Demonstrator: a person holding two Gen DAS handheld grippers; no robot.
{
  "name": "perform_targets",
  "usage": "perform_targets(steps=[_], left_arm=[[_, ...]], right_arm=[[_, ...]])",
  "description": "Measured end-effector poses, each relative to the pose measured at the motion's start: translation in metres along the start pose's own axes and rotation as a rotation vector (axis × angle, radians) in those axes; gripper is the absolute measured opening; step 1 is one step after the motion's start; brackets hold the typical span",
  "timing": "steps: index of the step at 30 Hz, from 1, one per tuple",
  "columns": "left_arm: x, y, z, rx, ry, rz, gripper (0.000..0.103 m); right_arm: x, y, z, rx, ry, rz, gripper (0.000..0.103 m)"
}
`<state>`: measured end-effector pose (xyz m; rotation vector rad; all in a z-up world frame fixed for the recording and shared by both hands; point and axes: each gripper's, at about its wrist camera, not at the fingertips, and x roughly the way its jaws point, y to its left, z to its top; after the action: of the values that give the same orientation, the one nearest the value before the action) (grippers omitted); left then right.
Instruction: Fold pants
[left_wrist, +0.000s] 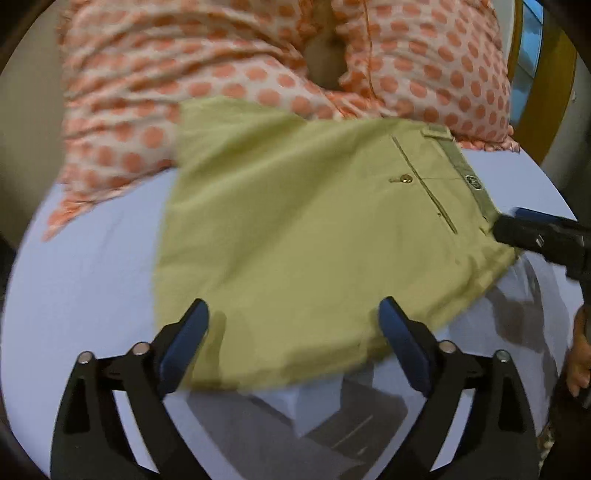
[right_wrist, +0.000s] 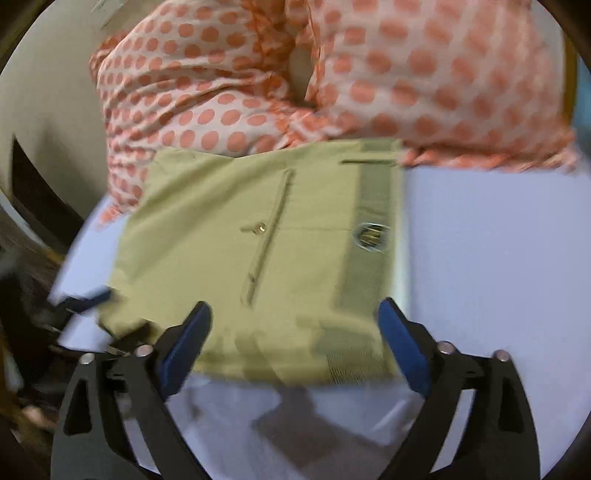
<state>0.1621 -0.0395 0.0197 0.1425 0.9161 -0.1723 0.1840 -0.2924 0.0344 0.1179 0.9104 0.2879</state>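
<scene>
Left tool (left_wrist: 293, 325) agape, pants (left_wrist: 314, 236) between fingers

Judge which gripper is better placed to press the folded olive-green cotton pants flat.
Probably the right gripper: open, straddling the near edge of the folded olive-green cotton pants. The left gripper, also open, sits nearer one corner.

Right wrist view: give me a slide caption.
Open right gripper over folded khaki pants, waistband at right, polka-dot cloth behind.
</scene>
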Motion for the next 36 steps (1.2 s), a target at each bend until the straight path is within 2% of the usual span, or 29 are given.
perform_targets(steps=[3,6,9,10,15,21,36], left_arm=[[-0.029,0.008,-0.03,-0.024,-0.02,0.052,0.101],[-0.035,0.017,-0.056,-0.064,0.031,0.044,0.101],[-0.025,0.02,-0.071,-0.089,0.076,0.035,0.101],[-0.02,0.019,-0.073,-0.09,0.092,0.039,0.101],[-0.021,0.02,-0.077,-0.098,0.069,0.03,0.101],[-0.021,0.019,-0.08,-0.11,0.038,0.037,0.101],[-0.021,0.019,-0.079,-0.109,0.036,0.037,0.101]], right_arm=[[-0.025,0.02,-0.035,-0.062,-0.052,-0.022,0.102],[-0.024,0.035,-0.06,-0.081,-0.044,-0.052,0.102],[-0.009,0.046,-0.078,-0.086,-0.01,-0.072,0.102],[-0.005,0.05,-0.08,-0.089,-0.006,-0.08,0.102],[0.013,0.061,-0.084,-0.103,0.022,-0.191,0.102],[0.012,0.062,-0.088,-0.067,0.009,-0.211,0.102],[0.012,0.063,-0.087,-0.055,0.023,-0.221,0.102]])
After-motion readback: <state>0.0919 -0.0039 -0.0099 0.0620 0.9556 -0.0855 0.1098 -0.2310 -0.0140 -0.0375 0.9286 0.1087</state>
